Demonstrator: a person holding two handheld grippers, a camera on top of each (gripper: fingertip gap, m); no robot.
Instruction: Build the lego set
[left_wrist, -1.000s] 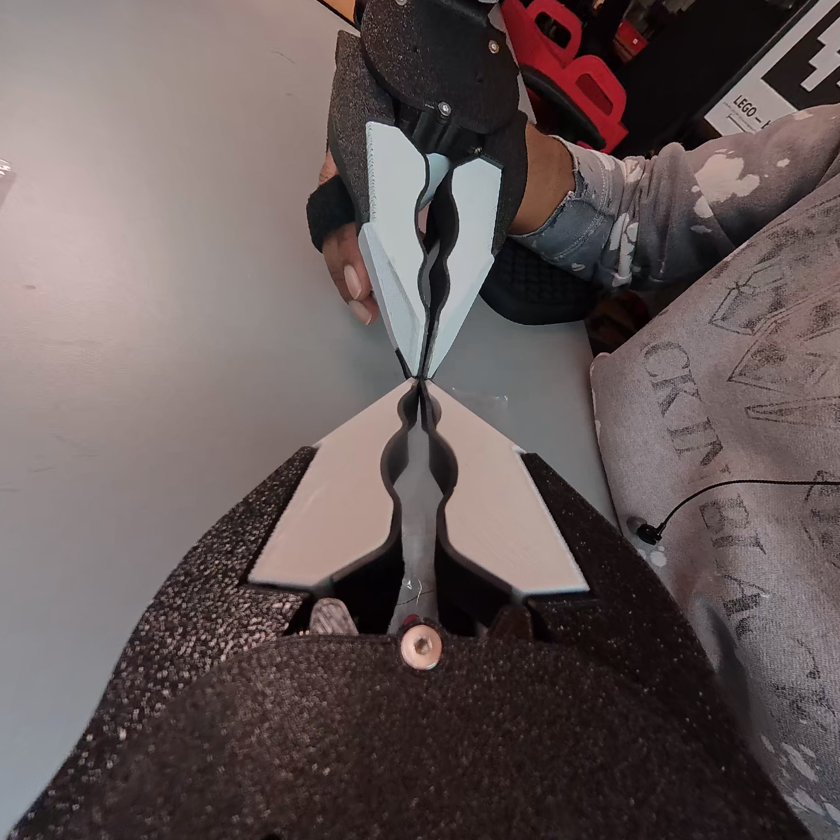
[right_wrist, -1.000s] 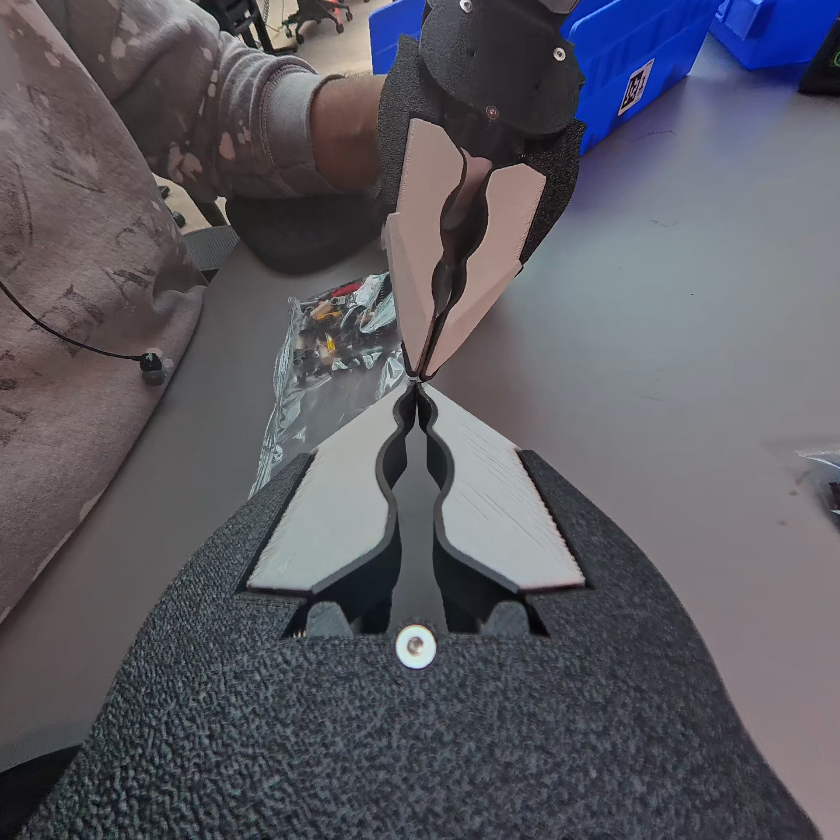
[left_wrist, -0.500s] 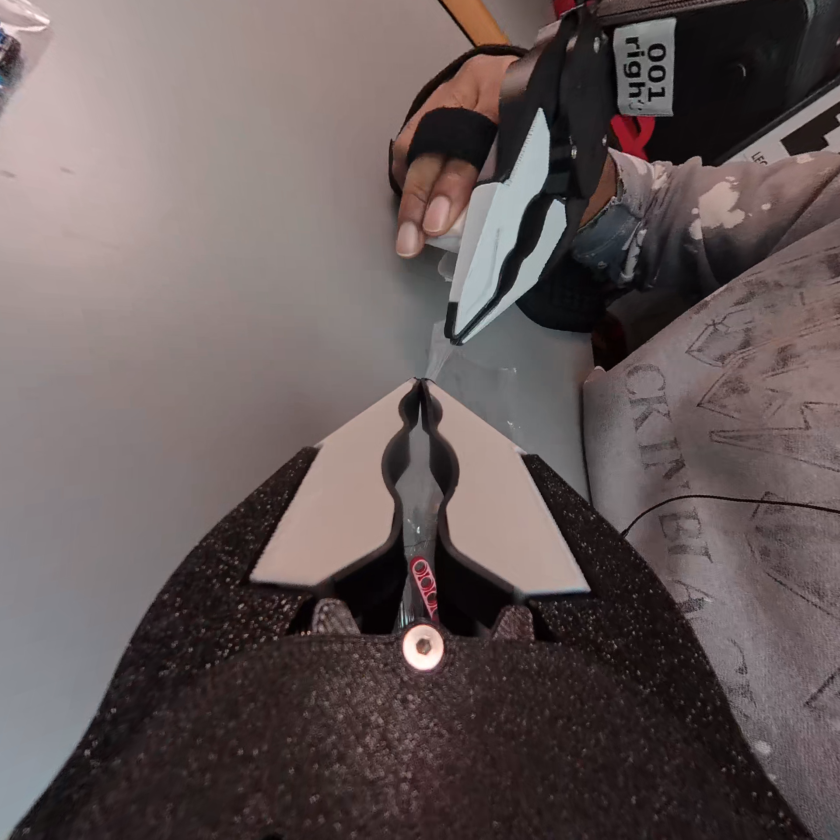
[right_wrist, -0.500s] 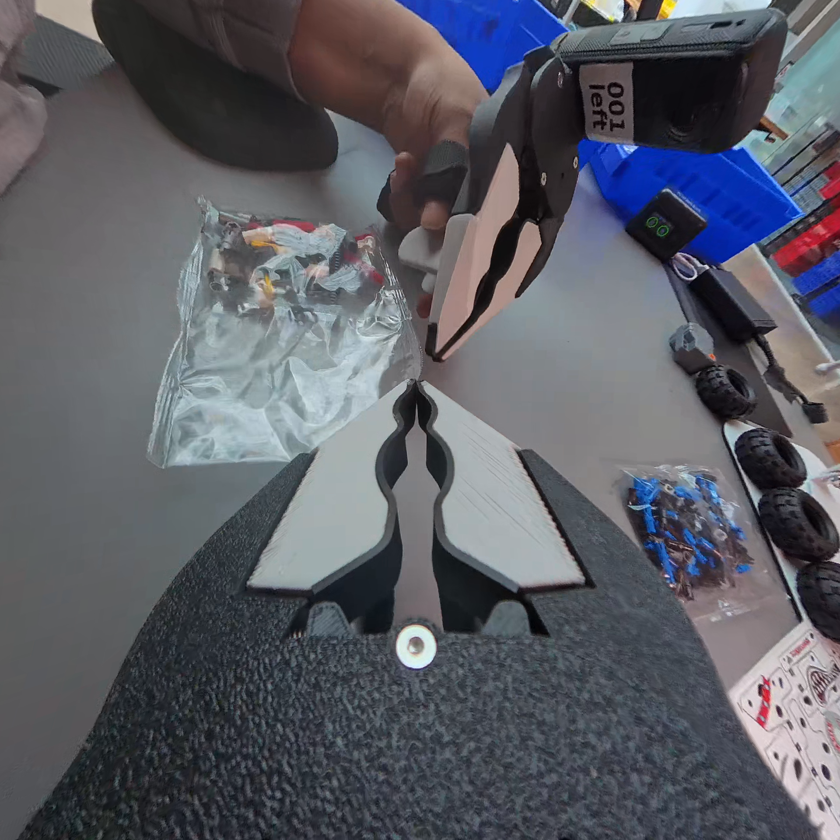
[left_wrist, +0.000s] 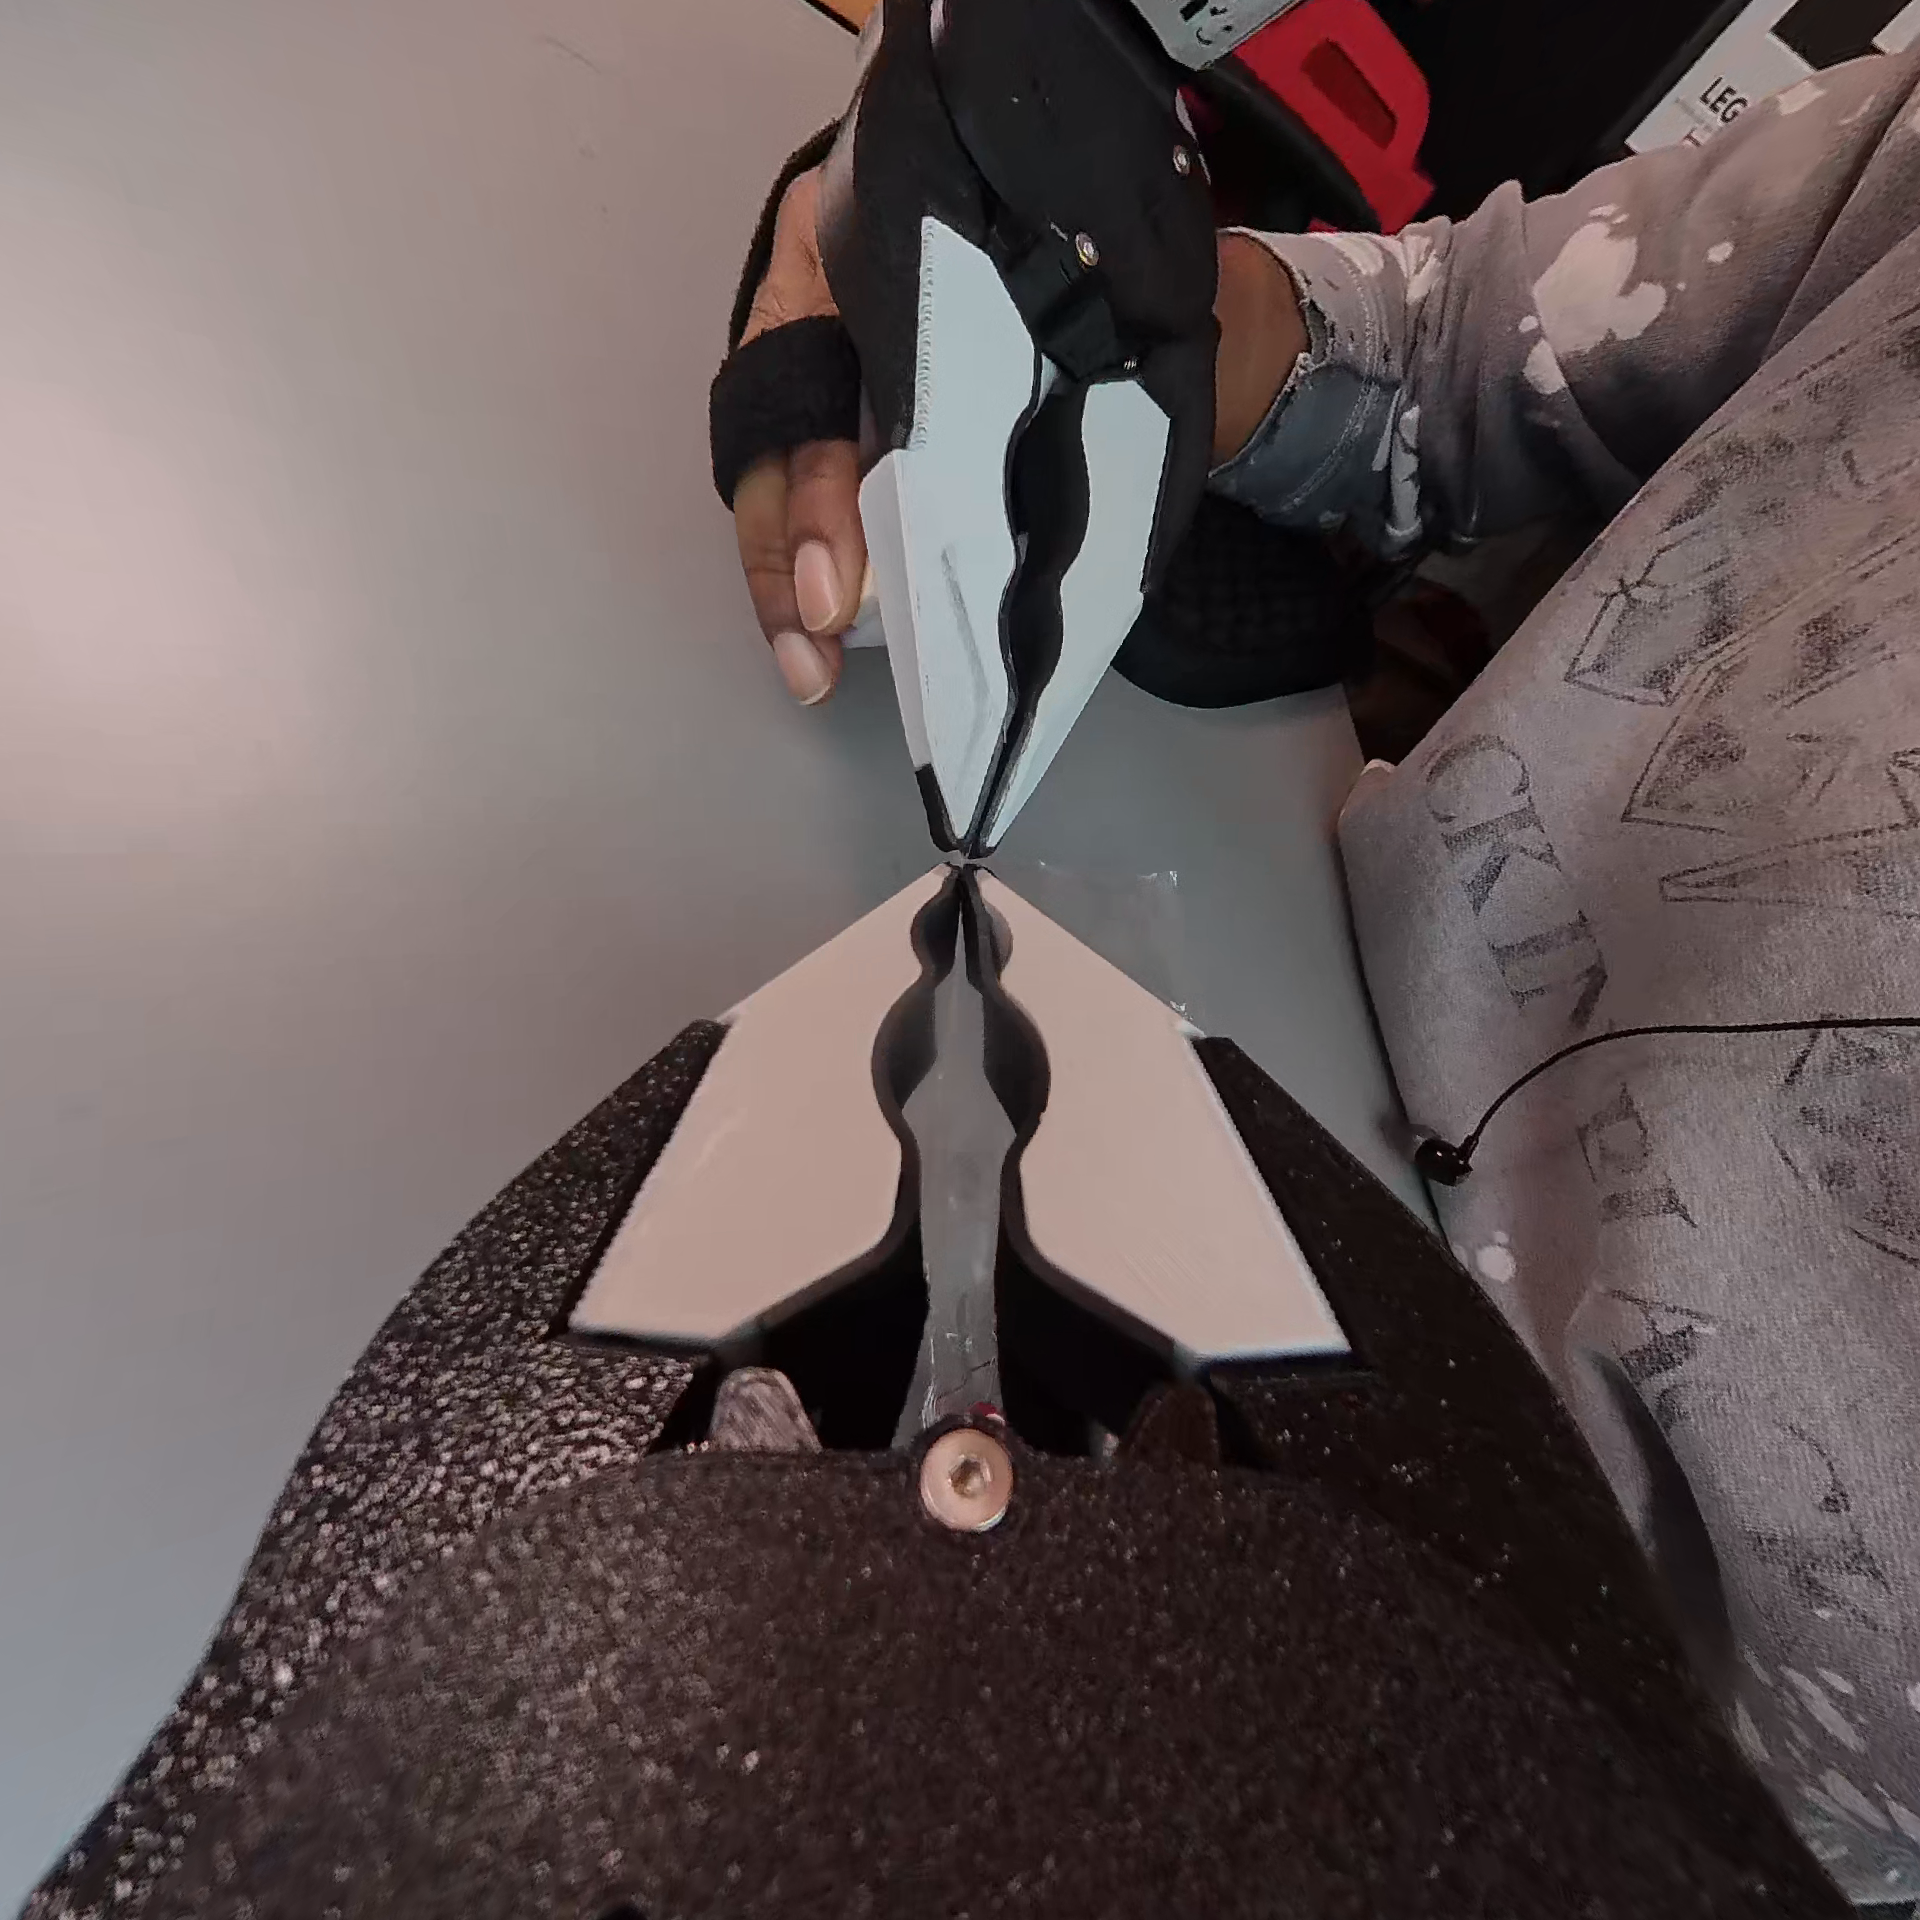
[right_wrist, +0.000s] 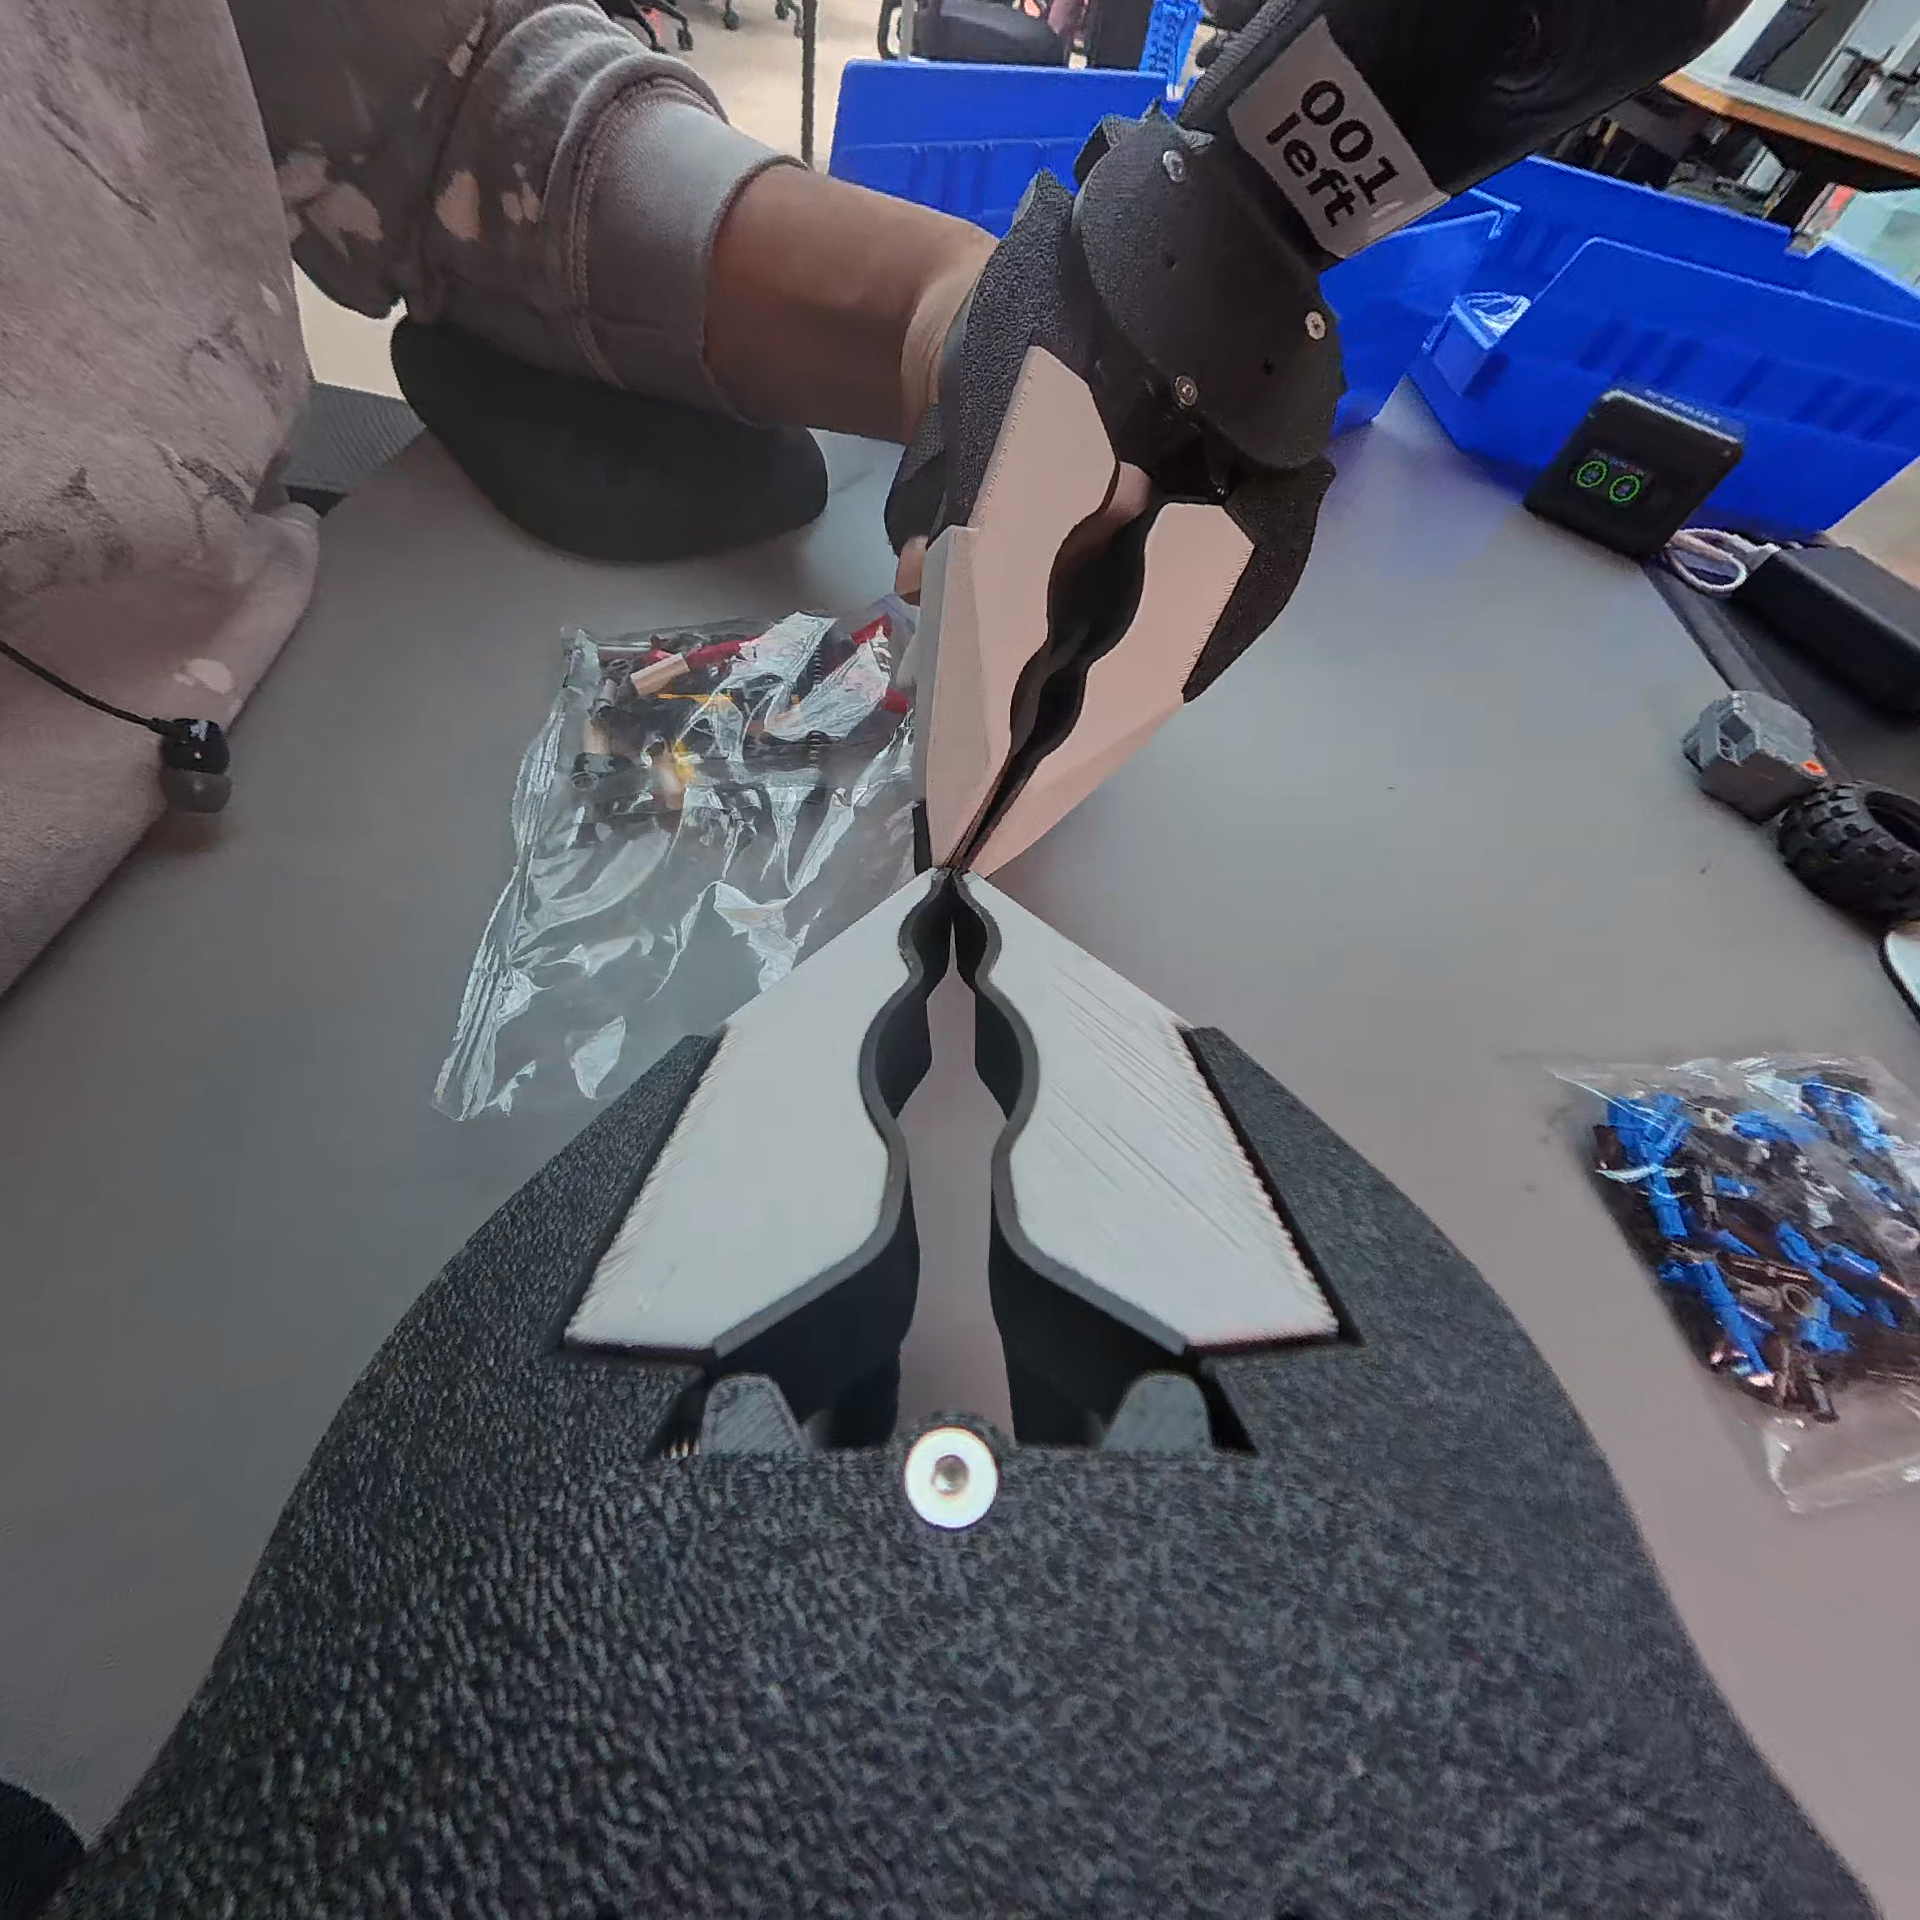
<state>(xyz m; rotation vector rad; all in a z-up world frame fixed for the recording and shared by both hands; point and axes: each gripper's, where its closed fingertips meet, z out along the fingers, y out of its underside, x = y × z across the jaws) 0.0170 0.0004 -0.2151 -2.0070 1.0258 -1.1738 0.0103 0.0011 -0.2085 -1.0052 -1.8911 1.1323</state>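
A clear plastic bag (right_wrist: 675, 810) of red, black and tan lego parts lies on the grey table (right_wrist: 1351, 831). Its right edge rises to where the two grippers meet tip to tip. My right gripper (right_wrist: 951, 878) is shut, and so is my left gripper (right_wrist: 951, 857) facing it; both pinch the bag's edge. In the left wrist view, my left gripper (left_wrist: 961, 873) meets the right gripper (left_wrist: 966, 847), and crinkled plastic from the bag (left_wrist: 961, 1195) shows through the gap below the fingers.
A second bag of blue and black parts (right_wrist: 1756, 1247) lies to the right. Black tyres (right_wrist: 1849, 847), a grey lego block (right_wrist: 1751, 753), a small black device (right_wrist: 1631, 468) and blue bins (right_wrist: 1662, 343) stand behind. The person's torso (left_wrist: 1662, 1143) borders the table. My two grippers' fingertips are within a few centimetres of each other. The grey lego block (right_wrist: 1751, 753) is about 35 cm from both grippers' fingertips.
Half a second ago the grippers were pulled apart and turned sideways with plastic stretched between them. Now they are back tip to tip, as one second ago.
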